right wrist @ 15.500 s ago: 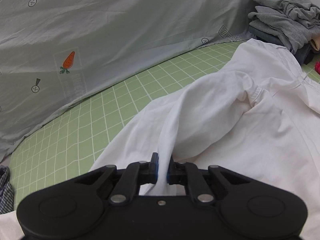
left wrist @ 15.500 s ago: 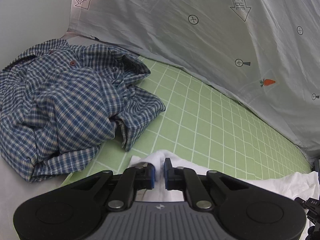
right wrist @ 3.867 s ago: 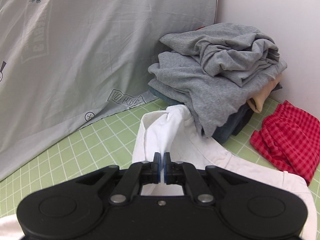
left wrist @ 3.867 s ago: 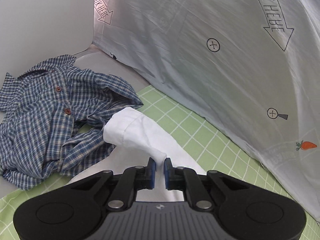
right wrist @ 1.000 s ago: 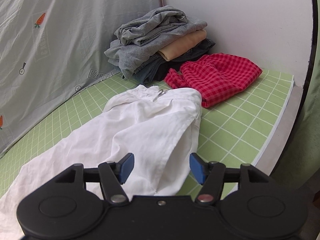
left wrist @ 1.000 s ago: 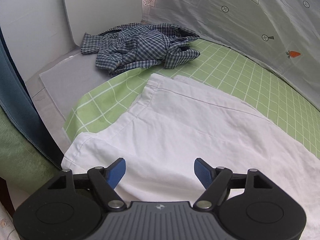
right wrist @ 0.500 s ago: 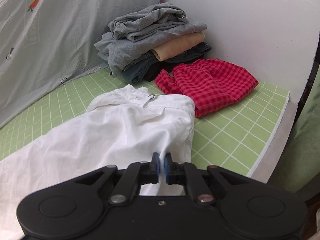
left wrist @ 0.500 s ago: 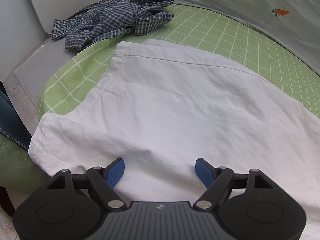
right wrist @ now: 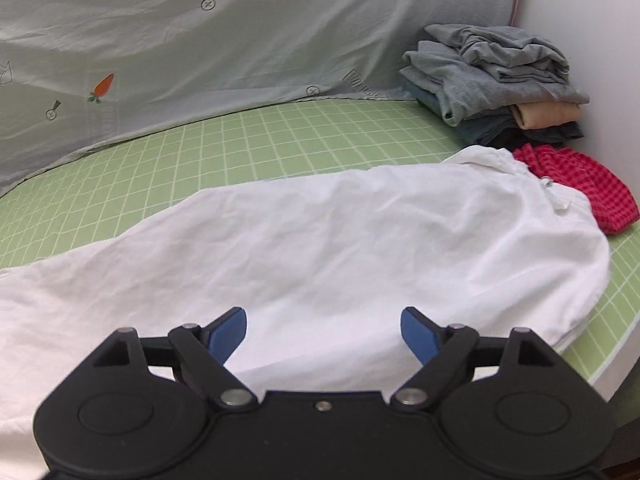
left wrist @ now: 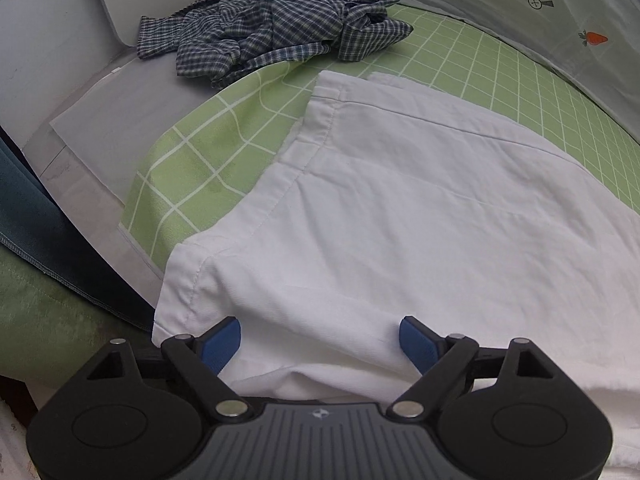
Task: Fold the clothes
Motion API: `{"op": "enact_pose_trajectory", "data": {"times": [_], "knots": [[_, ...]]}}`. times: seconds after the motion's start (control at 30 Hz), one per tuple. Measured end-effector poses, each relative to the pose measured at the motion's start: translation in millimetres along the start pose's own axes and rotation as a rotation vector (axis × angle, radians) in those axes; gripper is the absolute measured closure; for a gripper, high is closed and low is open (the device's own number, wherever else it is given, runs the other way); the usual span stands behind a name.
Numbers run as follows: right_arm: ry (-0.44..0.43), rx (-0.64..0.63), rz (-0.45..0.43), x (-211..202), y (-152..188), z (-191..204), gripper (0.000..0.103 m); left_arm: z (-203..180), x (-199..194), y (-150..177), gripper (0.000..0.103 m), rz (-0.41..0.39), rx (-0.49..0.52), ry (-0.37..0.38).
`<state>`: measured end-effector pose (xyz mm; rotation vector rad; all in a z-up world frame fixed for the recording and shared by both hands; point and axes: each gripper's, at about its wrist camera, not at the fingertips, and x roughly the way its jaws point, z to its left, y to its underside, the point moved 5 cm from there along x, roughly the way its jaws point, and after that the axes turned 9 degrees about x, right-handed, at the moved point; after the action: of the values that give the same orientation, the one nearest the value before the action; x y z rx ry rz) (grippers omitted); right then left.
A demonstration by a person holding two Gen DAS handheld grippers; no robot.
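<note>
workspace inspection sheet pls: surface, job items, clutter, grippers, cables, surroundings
Surface: green grid mat, flat, bare along the back.
Job's things: white shirt spread lengthwise on the mat, collar end by the red checked cloth; blue plaid shirt crumpled at the mat's far corner.
Clutter: stack of folded clothes, grey on top, in the far corner.
Grippers: left gripper and right gripper both over the white shirt, jaws opening, pads not pressing on cloth.
Cables: nothing seen.
Surroundings: grey printed sheet hung behind the mat; white wall at the side.
</note>
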<state>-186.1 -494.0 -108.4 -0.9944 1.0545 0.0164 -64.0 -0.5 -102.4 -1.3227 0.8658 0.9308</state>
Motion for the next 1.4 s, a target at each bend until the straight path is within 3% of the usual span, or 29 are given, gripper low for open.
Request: {"op": "enact_pose_trajectory", "data": {"times": [0.13, 0.27, 0.57, 0.67, 0.77, 0.9, 1.07, 1.13, 1.17, 1.23, 1.4], "knots": [[-0.048, -0.065, 0.045, -7.9, 31.5, 47.5, 0.018, 15.7, 2.2, 0.0, 0.016, -0.001, 0.025, 0.025], [-0.082, -0.140, 0.039, -27.5, 58.3, 74.7, 0.018, 22.4, 9.5, -2.6, 0.007, -0.001, 0.091, 0.038], [-0.114, -0.213, -0.056, -85.0, 92.2, 98.9, 0.032, 32.6, 26.0, -25.3, 0.005, 0.016, 0.194, 0.063], [-0.161, -0.220, -0.004, -86.5, 109.4, 108.3, 0.032, 33.0, 34.3, -30.5, 0.005, 0.031, 0.244, 0.055], [-0.191, -0.241, 0.073, -74.5, 129.6, 122.8, 0.042, 29.8, 42.7, -32.6, 0.005, 0.048, 0.287, 0.067], [-0.186, -0.242, 0.133, -63.7, 145.7, 133.5, 0.042, 26.6, 43.5, -33.6, 0.005, 0.043, 0.323, 0.082], [-0.173, -0.222, 0.124, -58.8, 153.3, 133.1, 0.043, 29.9, 49.6, -34.5, 0.000, 0.046, 0.318, 0.106], [-0.188, -0.234, 0.097, -60.8, 155.0, 135.2, 0.070, 30.2, 50.6, -34.8, 0.000, 0.045, 0.319, 0.119], [-0.197, -0.239, 0.096, -61.1, 154.6, 137.3, 0.076, 30.3, 51.0, -34.7, 0.000, 0.045, 0.318, 0.123], [-0.196, -0.248, 0.106, -60.2, 153.4, 141.9, 0.102, 30.5, 51.5, -34.8, 0.000, 0.046, 0.317, 0.129], [-0.172, -0.275, 0.125, -62.9, 151.8, 141.2, 0.103, 31.3, 52.1, -34.2, 0.000, 0.054, 0.311, 0.145]]}}
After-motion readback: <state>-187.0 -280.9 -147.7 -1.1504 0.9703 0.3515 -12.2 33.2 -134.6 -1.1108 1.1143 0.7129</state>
